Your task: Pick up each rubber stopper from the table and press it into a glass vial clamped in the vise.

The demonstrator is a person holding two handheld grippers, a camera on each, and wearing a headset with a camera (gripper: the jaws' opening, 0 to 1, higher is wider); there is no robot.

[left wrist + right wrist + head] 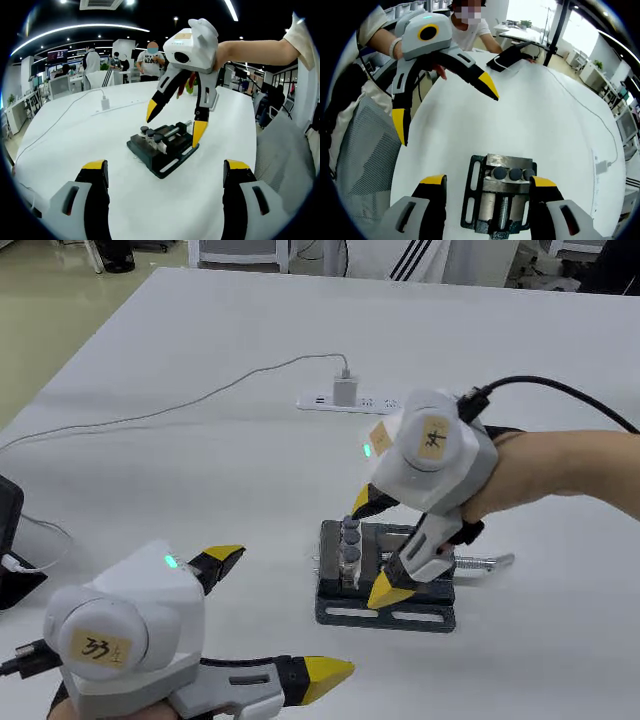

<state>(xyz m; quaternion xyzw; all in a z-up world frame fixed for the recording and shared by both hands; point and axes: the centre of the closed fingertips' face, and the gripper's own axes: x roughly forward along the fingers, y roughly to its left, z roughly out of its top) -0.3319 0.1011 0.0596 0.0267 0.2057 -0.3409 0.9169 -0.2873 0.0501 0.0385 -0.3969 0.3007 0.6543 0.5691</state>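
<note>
- The right hand-held gripper point(372, 548) hangs right over the vise point(385, 618) with its jaws wide apart and nothing between them. One yellow tip is at the far side of the vise, the other at its near edge. A careless descent could drive a tip into the vise body instead of onto a stopper.
- Three dark stoppers point(515, 174) sit on the vials point(350, 558) clamped in a row in the vise. Whether each is fully seated I cannot tell. An off-centre push could tip a stopper sideways or pop it out.
- The vials are glass and stand close together, so a hard or slanted press could crack one. A tip sliding off one stopper could strike the vial beside it.
- The vise stands loose on the surface point(200, 470), as far as I can judge. A sideways shove could make it skid or rock.
- The left hand-held gripper point(280, 613) waits on the near side of the vise, well apart from it, jaws spread and empty. If both move in at once, the two could collide above the vise.
- The power strip point(345, 400) lies beyond the vise, too far off to interfere.
</note>
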